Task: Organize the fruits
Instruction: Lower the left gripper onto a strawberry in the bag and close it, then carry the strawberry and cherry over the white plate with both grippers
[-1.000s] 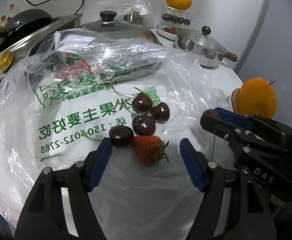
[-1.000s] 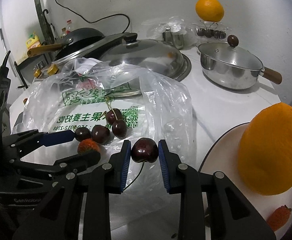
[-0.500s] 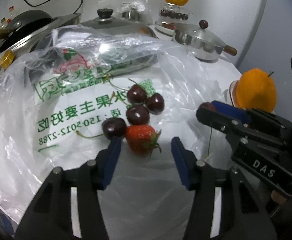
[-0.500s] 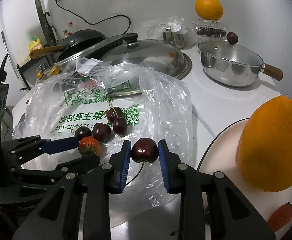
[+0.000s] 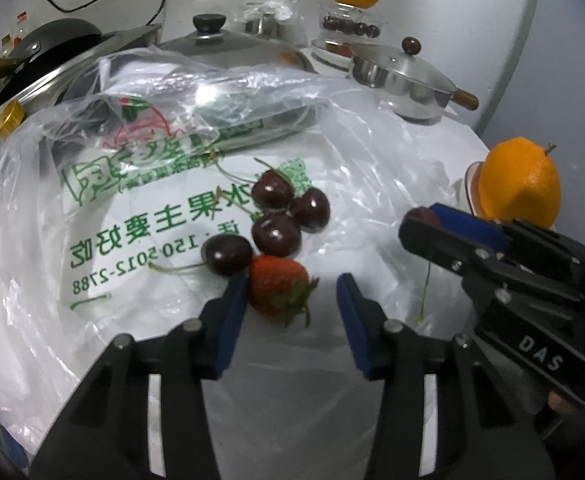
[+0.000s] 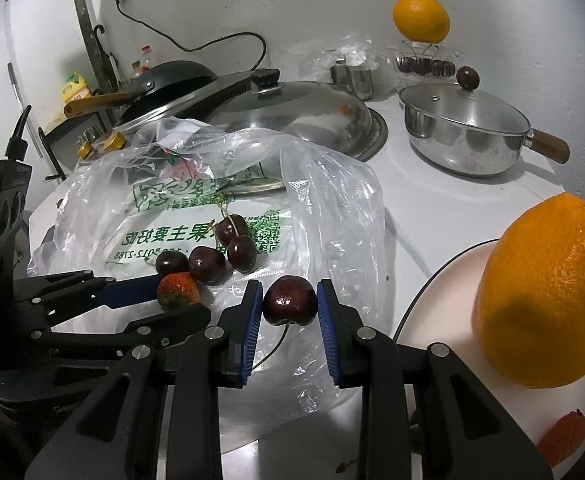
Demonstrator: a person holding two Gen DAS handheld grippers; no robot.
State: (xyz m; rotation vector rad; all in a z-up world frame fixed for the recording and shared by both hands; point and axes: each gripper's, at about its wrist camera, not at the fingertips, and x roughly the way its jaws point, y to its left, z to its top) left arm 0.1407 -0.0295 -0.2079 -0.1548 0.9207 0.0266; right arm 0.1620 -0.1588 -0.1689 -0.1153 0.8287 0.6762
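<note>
Your left claw: jaws closing around strawberry, left pad touching it, right pad still apart. Strawberry lies on plastic bag on white surface, touching cluster of four cherries. Your right claw: clamped on single cherry, stem hanging below. Orange sits on plate to right.

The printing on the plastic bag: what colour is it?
Green lettering, plus a small red and green logo; the left wrist view shows it best.
</note>
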